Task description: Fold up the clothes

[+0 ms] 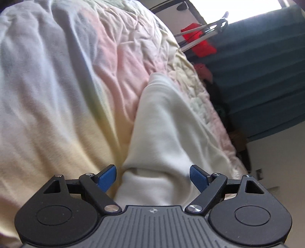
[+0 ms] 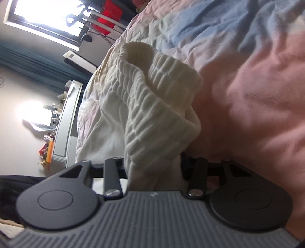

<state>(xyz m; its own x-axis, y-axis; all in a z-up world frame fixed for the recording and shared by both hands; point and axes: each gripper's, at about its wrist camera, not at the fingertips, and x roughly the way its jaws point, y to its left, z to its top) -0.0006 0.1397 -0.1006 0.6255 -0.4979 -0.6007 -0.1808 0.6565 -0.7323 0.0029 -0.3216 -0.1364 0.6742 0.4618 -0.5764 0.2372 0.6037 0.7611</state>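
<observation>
So the cream garment is lying on my bed, stretched out right ahead of my left gripper and running away across the pastel quilt. The near end of it bunches up between the two blue pads, but neither pad touches the fabric, so that gripper is spread wide and holding nothing.

On the right wrist view the same piece shows its ribbed waistband, heaped up directly in front of my right gripper. The cloth spills down into the gap between the fingers and hides the pads completely. The jaws sit about halfway closed with fabric bunched between them, but honestly I can't tell whether they're actually pinching it.

Around it: the quilt is all rumpled, pink and blue and pale yellow bands. Past the far edge of the bed there's a teal curtain, a bright window, something red hanging on a metal rack, and a white shelf with small clutter on it.
</observation>
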